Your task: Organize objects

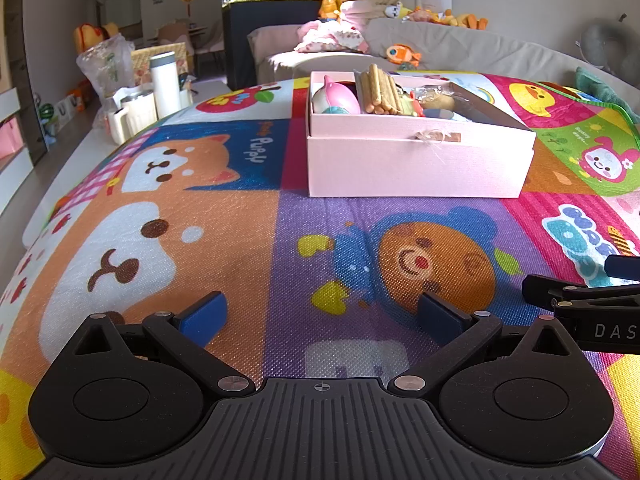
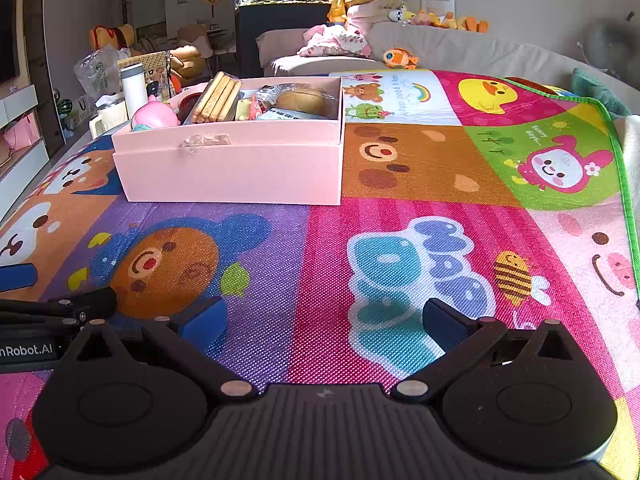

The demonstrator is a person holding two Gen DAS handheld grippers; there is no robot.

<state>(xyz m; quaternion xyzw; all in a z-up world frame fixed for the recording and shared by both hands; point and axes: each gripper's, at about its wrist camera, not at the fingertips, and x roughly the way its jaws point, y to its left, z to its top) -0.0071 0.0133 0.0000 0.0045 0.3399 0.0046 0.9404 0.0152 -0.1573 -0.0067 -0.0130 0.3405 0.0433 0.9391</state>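
Both tongs spread and empty: left tongs [image 1: 320, 316], right tongs [image 2: 324, 320], low over the play mat [image 1: 248, 240], well short of the pink box [image 1: 416, 160]. Box already filled: biscuit sticks [image 1: 378, 90], pink toy [image 1: 336, 98], bun [image 2: 302, 100]. Nothing loose on the mat; sorting apparently near finished.

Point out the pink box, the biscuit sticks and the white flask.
pink box [image 2: 236, 168]: right wrist view, front wall.
biscuit sticks [image 2: 218, 98]: right wrist view, middle of bundle.
white flask [image 1: 165, 82]: left wrist view, body.
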